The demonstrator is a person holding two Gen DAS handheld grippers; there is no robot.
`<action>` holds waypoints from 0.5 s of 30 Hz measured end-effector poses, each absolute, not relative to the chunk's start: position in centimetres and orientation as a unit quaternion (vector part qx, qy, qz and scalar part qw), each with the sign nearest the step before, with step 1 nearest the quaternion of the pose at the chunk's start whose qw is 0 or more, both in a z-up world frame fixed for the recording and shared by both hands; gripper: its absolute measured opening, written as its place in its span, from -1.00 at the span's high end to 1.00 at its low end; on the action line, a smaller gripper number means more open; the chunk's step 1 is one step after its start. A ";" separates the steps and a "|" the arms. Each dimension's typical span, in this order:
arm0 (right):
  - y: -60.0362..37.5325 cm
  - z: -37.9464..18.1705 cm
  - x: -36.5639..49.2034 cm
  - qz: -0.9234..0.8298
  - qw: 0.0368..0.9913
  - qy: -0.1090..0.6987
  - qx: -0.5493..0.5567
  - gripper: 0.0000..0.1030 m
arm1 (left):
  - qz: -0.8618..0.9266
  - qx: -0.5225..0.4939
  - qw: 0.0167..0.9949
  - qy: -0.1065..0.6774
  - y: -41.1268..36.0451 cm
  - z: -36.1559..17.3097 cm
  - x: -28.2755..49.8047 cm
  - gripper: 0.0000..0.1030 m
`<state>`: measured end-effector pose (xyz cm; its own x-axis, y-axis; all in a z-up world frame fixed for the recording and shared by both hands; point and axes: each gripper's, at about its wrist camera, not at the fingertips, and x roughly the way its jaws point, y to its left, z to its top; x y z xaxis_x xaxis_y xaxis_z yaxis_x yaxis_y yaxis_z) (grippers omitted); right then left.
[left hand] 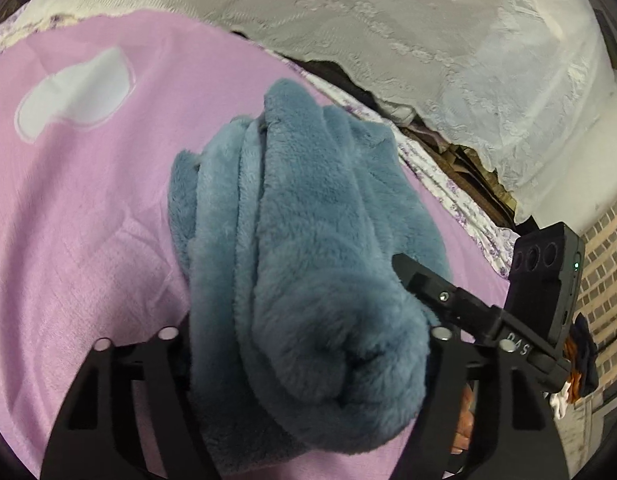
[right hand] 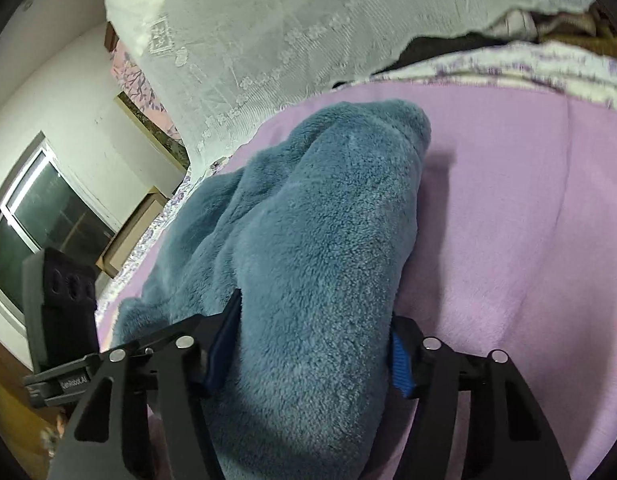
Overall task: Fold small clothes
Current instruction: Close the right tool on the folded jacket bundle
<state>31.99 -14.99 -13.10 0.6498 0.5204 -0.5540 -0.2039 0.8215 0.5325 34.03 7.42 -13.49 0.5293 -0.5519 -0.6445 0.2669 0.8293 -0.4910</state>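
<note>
A bunched blue-grey fleece garment (left hand: 308,208) lies on a lilac blanket (left hand: 88,208). In the left wrist view its thick rolled end fills the gap of my left gripper (left hand: 308,360) and bulges over both black fingers, hiding the pads. The right gripper's black finger (left hand: 416,280) digs into the fleece from the right. In the right wrist view the same garment (right hand: 328,220) runs away from my right gripper (right hand: 312,352), whose blue pads (right hand: 400,364) press into it on both sides. The left gripper's body (right hand: 60,312) shows at the left.
A white lace cover (left hand: 388,40) drapes over a heap behind the blanket, with a floral sheet edge (left hand: 448,184) below it. A white patch (left hand: 76,92) marks the blanket at the far left. A window (right hand: 36,216) and a cardboard box (right hand: 136,224) stand to the left.
</note>
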 end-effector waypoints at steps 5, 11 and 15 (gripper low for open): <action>-15.3 -11.4 29.8 0.186 0.904 0.336 0.186 -0.18 | -0.257 -0.149 0.866 0.402 6.6 -12.5 32.7 -0.17; -17.6 -9.7 26.0 0.166 0.917 0.315 0.180 -0.18 | -0.287 -0.127 0.869 0.382 4.4 -11.1 29.4 -0.16; -20.2 -8.8 21.8 0.142 0.924 0.307 0.179 -0.18 | -0.305 -0.108 0.869 0.376 1.8 -10.3 26.3 -0.16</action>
<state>21.81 -20.23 -8.83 0.7712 0.3726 -0.5161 -0.1525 0.8953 0.4185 26.27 1.78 -10.30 0.5322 -0.6100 -0.5871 0.4483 0.7913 -0.4157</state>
